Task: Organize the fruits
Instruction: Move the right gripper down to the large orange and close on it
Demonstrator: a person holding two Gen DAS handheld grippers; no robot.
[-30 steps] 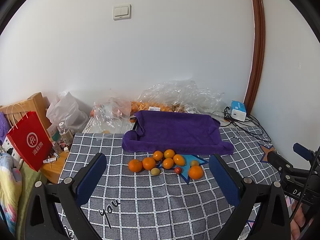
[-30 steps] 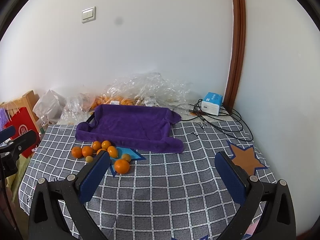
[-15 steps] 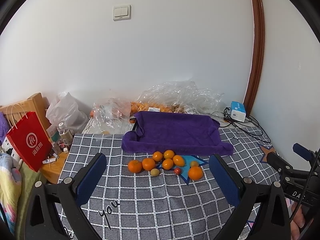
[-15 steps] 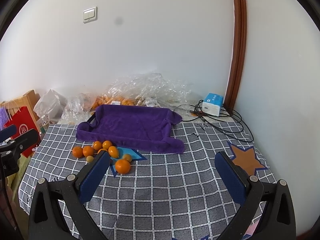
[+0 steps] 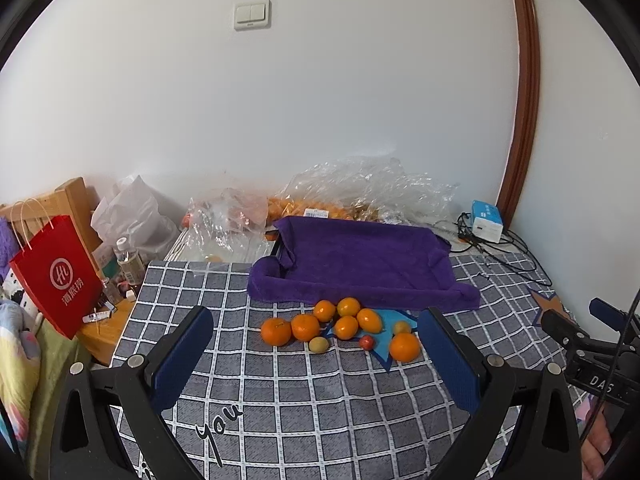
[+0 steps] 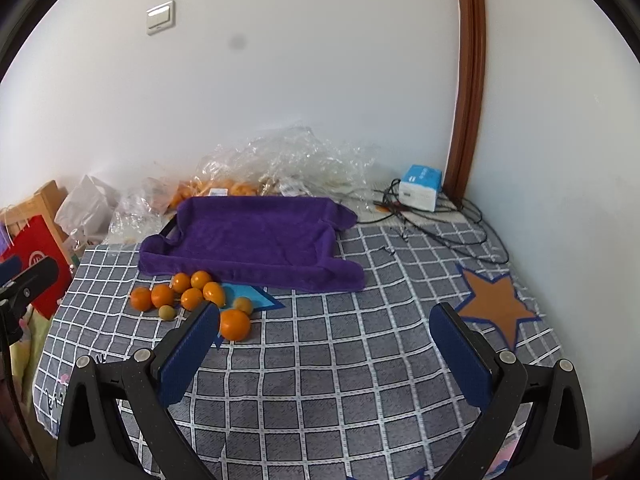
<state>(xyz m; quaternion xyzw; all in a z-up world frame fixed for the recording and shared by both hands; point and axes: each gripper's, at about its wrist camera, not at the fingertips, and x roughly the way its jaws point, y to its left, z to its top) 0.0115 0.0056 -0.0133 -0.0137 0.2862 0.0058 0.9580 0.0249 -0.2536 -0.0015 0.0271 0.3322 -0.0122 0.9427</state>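
Several oranges [image 5: 305, 327] lie in a cluster on the grey checked cloth [image 5: 304, 400], with a small green fruit [image 5: 319, 345], another greenish fruit [image 5: 401, 327] and a small red one [image 5: 367, 342]. A bigger orange [image 5: 404, 347] lies at the cluster's right. Behind them sits a tray draped in a purple towel [image 5: 360, 264]. My left gripper [image 5: 320, 356] is open and empty, held above the cloth short of the fruit. My right gripper [image 6: 324, 352] is open and empty; the oranges [image 6: 192, 298], the big orange [image 6: 235, 324] and the towel tray [image 6: 252, 240] lie ahead to its left.
Crumpled clear plastic bags [image 5: 360, 192] with more oranges lie against the wall. A red paper bag [image 5: 56, 276], bottles and a wooden stand are at the left edge. A blue-white box [image 6: 420, 187] and cables [image 6: 448, 232] sit at the back right corner.
Both grippers have shifted very slightly; the scene barely drifts. No fruit has moved.
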